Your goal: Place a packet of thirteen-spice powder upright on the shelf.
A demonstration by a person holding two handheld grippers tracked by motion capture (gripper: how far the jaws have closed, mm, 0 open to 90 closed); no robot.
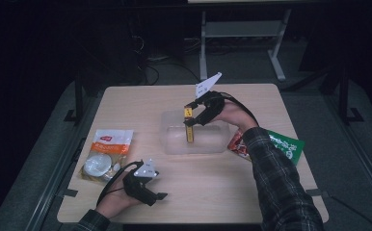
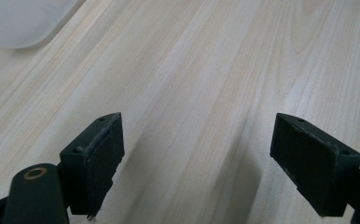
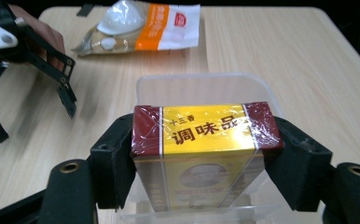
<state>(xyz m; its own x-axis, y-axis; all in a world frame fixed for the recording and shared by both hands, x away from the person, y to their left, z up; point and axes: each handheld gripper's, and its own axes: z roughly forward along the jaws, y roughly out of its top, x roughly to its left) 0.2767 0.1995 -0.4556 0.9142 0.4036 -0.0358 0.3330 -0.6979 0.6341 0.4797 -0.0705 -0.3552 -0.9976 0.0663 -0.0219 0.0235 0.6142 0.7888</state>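
Left gripper (image 1: 151, 192): resting near the table's (image 1: 251, 192) near-left edge, its flat black jaws standing wide apart over bare pale wood grain, gripping nothing.

Snack bag (image 1: 106, 153): lying flat by the left edge, glossy orange-and-white plastic with round pale pieces showing through.

Seasoning box (image 3: 205, 140): hanging upright, a rectangular carton in shiny film, yellow and dark red, over the clear container at the table's middle.

Right gripper (image 3: 206, 154): clamping its padded jaws on the box's two narrow sides.

Clear container (image 1: 174, 139): sitting mid-table, frosted plastic with rounded corners.

Packets (image 1: 285, 144): lying flat at the right edge, one green, one red.
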